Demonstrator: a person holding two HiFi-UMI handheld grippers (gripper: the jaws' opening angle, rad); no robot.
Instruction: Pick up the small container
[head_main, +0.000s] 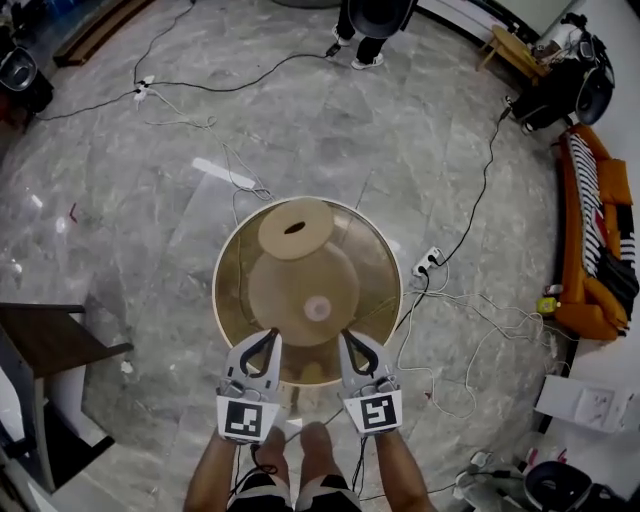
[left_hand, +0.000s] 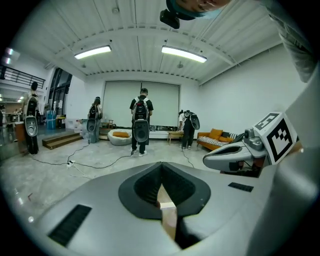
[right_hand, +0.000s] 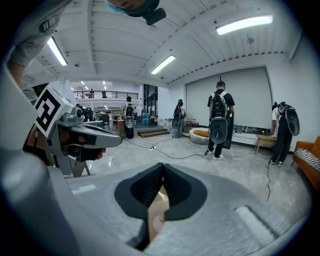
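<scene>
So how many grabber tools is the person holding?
2, none hidden: the left gripper over the near edge of the round table, the right gripper just right of it, both shut.

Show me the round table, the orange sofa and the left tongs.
round table (head_main: 235, 250), head view, bare top near left rim
orange sofa (head_main: 612, 183), head view, an orange cushion
left tongs (head_main: 272, 338), head view, between the tips

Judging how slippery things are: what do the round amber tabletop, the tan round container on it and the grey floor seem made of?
Round amber tabletop: probably tinted glass, glossy; the pale base below shows through it. Tan round container: matte, even tan, maybe wood or cardboard; unclear which. Grey floor: polished stone or marble-look tile, veined, with seams and sheen.
</scene>
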